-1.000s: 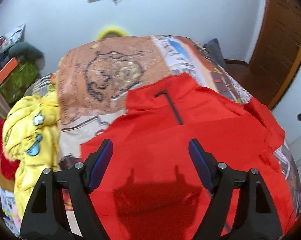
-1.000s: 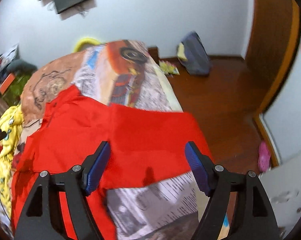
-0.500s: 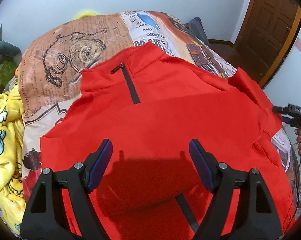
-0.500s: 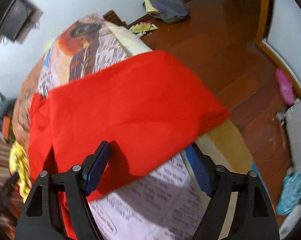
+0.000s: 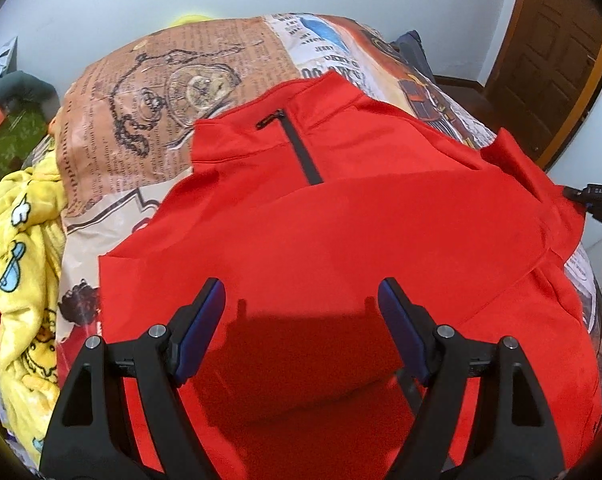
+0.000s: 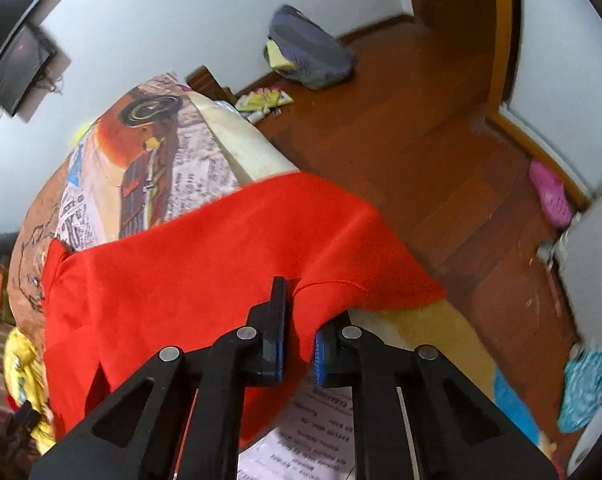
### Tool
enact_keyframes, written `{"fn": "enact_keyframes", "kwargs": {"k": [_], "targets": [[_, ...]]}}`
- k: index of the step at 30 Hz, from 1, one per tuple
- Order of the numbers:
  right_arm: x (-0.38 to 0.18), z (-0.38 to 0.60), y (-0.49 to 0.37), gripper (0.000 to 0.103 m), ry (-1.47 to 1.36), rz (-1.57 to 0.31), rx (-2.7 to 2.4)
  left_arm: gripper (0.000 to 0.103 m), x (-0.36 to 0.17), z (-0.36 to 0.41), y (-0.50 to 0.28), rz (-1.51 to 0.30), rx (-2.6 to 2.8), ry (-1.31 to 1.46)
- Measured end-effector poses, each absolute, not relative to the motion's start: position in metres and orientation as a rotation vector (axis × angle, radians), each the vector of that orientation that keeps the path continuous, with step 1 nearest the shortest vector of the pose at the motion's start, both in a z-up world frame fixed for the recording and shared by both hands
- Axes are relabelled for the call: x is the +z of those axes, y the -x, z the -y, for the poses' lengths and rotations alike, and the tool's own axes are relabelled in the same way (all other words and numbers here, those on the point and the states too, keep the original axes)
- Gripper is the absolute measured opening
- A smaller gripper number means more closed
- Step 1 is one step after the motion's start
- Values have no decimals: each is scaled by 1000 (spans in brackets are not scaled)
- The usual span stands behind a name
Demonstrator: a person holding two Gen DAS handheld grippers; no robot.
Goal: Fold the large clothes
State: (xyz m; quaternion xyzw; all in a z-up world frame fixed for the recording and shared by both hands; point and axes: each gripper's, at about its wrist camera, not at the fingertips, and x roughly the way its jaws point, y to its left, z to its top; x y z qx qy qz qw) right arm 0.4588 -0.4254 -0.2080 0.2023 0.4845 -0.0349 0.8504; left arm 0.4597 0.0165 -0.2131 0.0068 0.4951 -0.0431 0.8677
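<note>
A large red zip-neck top [image 5: 341,232] lies spread front-up on the bed, collar and black zipper [image 5: 301,152] toward the far end. My left gripper [image 5: 301,320] is open and empty, hovering over the top's lower middle. My right gripper [image 6: 299,320] is shut on the hem of the red sleeve [image 6: 229,256], which hangs over the bed's right edge. The right gripper also shows at the far right of the left wrist view [image 5: 599,200].
The bed has a newspaper-print cover [image 5: 173,92]. A yellow cartoon blanket [image 5: 17,264] is heaped at the left. Wooden floor [image 6: 441,140] lies to the right with a grey bag [image 6: 309,56], a pink item [image 6: 551,196] and a door [image 5: 553,48].
My right gripper has closed from wide open onto the edge of the red sleeve. My left gripper stayed open and drew back slightly over the top.
</note>
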Motion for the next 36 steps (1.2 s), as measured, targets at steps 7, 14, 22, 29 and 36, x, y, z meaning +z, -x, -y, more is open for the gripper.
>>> {"fn": "enact_keyframes", "kwargs": {"k": [7,14,22,29,36], "targets": [[-133,400,-450,7,-364,-880,21,78,-192,-30,-446,-991,-79,-12],[-68,333,-436,7,-271,-775,197,78,-170,-34,-427,-939,-87,-26],[-74,236,-433,6,-195,-809,399,78,-154,-43,-405,-890,-87,-68],[-136,167,-426,7,-81,-975,503,78,-165,-61,-394,-920,-68,-77],[-199,152,-416,7,-19,-1146,495,78,-189,-68,-387,-987,-71,-72]]}}
